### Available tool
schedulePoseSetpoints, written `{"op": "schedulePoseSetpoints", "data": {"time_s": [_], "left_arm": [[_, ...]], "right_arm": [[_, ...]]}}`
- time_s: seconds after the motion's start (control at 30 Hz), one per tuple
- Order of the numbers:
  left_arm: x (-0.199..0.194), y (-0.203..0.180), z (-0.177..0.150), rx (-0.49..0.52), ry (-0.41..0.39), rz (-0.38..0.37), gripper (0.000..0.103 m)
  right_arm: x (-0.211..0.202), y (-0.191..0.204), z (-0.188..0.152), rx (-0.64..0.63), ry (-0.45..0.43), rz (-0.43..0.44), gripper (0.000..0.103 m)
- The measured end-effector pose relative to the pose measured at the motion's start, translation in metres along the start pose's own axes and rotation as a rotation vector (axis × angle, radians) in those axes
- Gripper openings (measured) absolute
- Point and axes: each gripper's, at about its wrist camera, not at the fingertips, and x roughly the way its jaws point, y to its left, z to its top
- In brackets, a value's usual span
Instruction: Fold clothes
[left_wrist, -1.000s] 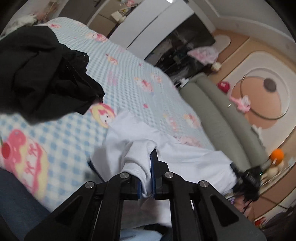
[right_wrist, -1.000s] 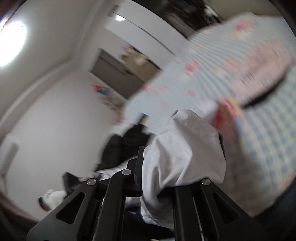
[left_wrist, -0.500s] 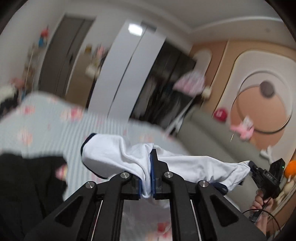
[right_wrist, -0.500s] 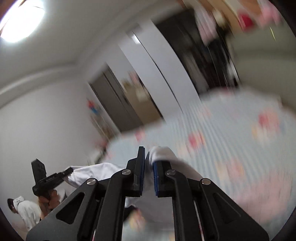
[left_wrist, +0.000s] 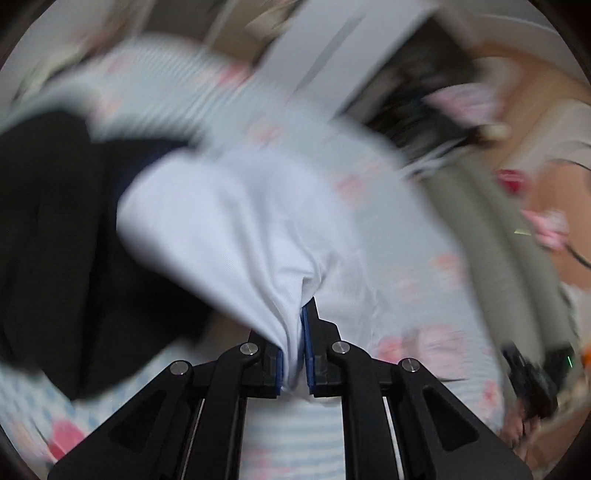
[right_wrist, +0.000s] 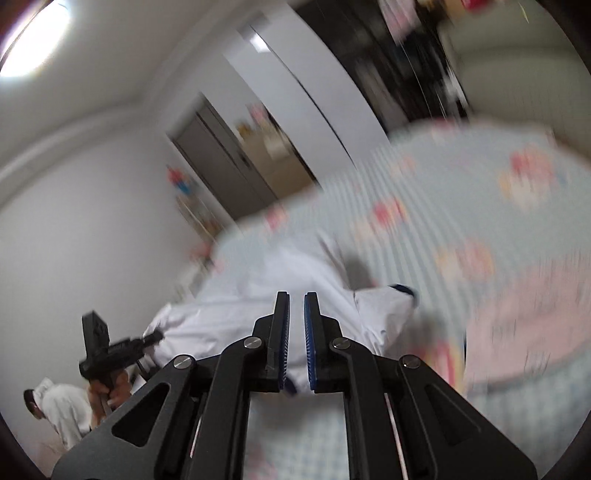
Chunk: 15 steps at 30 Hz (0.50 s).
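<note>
In the left wrist view my left gripper (left_wrist: 295, 317) pinches a bunched fold of a white garment (left_wrist: 229, 221), and its jaws are opening with the cloth still between the pads. The garment (right_wrist: 229, 325) lies spread over the checked bed (right_wrist: 424, 206) in the right wrist view, one dark-cuffed sleeve (right_wrist: 391, 302) to the right. My right gripper (right_wrist: 297, 295) is shut to a narrow slit. Its tips are bare, and cloth with a dark blue edge sits low between the pads. The left gripper (right_wrist: 122, 347) holds the garment's far left end.
A heap of black clothes (left_wrist: 55, 240) lies on the bed (left_wrist: 406, 240) left of the garment. A grey padded headboard (left_wrist: 498, 229) runs along the right. A pink cushion (right_wrist: 524, 325) sits at the bed's right. A white wardrobe (right_wrist: 277, 92) stands behind.
The garment, stretched in the air between both grippers half a second ago, has come down onto the bed. Both views have swung downwards. The right gripper's tips no longer show bulging cloth.
</note>
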Motion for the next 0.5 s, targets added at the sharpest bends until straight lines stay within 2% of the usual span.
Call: {"op": "schedulePoseSetpoints", "data": {"time_s": [0.07, 0.13, 0.2, 0.23, 0.27, 0.3, 0.33, 0.4, 0.47, 0.5], "left_arm": [[0.047, 0.050, -0.019, -0.106, 0.109, 0.079, 0.011], [0.064, 0.084, -0.037, -0.192, 0.138, 0.098, 0.010], [0.056, 0.093, -0.047, -0.218, 0.096, 0.050, 0.015], [0.045, 0.094, -0.053, -0.221, 0.051, 0.032, 0.022], [0.034, 0.097, -0.064, -0.237, 0.001, 0.032, 0.036], [0.024, 0.099, -0.075, -0.252, -0.049, 0.031, 0.042], [0.014, 0.101, -0.086, -0.268, -0.096, 0.027, 0.047], [0.014, 0.102, -0.117, -0.313, -0.122, -0.052, 0.049], [0.033, 0.099, -0.133, -0.316, -0.051, -0.117, 0.050], [0.044, 0.095, -0.134, -0.291, -0.036, -0.112, 0.050]], "right_arm": [[0.037, -0.028, -0.037, 0.058, 0.113, -0.022, 0.007], [0.072, -0.045, -0.059, 0.095, 0.194, -0.055, 0.009], [0.098, -0.057, -0.074, 0.102, 0.249, -0.084, 0.010], [0.108, -0.060, -0.077, 0.097, 0.267, -0.094, 0.013], [0.119, -0.062, -0.079, 0.093, 0.283, -0.097, 0.018], [0.129, -0.062, -0.083, 0.093, 0.297, -0.098, 0.022], [0.139, -0.064, -0.087, 0.099, 0.312, -0.098, 0.031], [0.160, -0.068, -0.100, 0.128, 0.343, -0.081, 0.038], [0.186, -0.076, -0.109, 0.177, 0.373, -0.061, 0.046], [0.198, -0.080, -0.113, 0.204, 0.385, -0.057, 0.049]]}}
